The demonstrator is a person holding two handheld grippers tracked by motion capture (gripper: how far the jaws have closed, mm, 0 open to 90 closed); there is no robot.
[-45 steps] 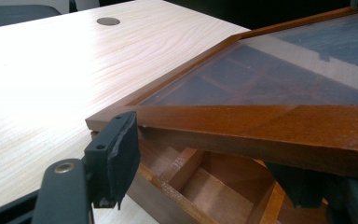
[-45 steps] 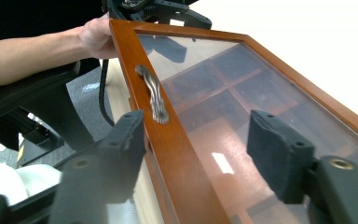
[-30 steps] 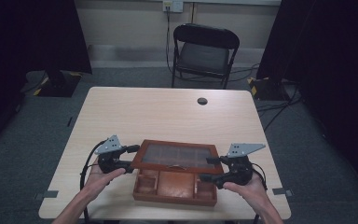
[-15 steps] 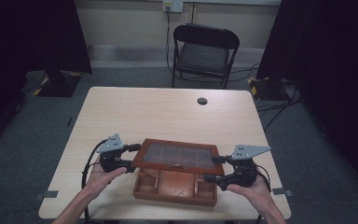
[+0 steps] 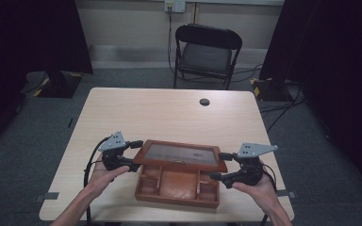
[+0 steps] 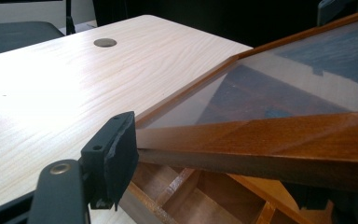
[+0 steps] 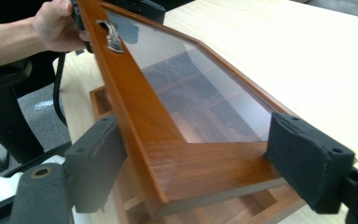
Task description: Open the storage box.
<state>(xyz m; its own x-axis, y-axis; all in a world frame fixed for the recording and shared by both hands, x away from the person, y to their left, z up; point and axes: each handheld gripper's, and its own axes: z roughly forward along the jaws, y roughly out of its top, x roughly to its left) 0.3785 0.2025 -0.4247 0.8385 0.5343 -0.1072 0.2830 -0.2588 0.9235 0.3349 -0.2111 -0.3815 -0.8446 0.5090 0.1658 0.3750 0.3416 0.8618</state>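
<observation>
- Near the front edge of the surface point(image 5: 122, 108) sits our wooden box point(image 5: 176, 186), its long axis running left to right across our view, its compartments open to the camera above.
- On the left, our left hand point(image 5: 104, 175) carries the left hand-held gripper point(image 5: 136, 154), which points right toward the short left end of the lid point(image 5: 181, 155).
- From the left gripper view, one black pad point(image 6: 119, 156) touches the frame's edge, while the other jaw is mostly hidden under the frame; the jaws have just been opening, with the lid frame between them, and we cannot tell whether they are pressing on it.
- At the middle, the glass-panelled lid lies lengthwise like the box, raised and tilted above the compartments, its near long rail lifted and its far rail toward the back of the box.
- A small metal clasp point(image 7: 111, 36) sits at the middle of the near rail.
- On the right, our right hand point(image 5: 257, 186) carries the right hand-held gripper point(image 5: 219, 165), pointing left at the lid's short right end.
- From the right gripper view, its two pads point(image 7: 307, 158) straddle the corner of the frame; the jaws have just been opening, the left pad is at the wood, and the right pad stands just clear of it, so they are parted around the lid rather than clamped.
- Farther back, a round grommet point(image 5: 204, 101) is set in the surface, and a black chair point(image 5: 206, 54) stands beyond it.
</observation>
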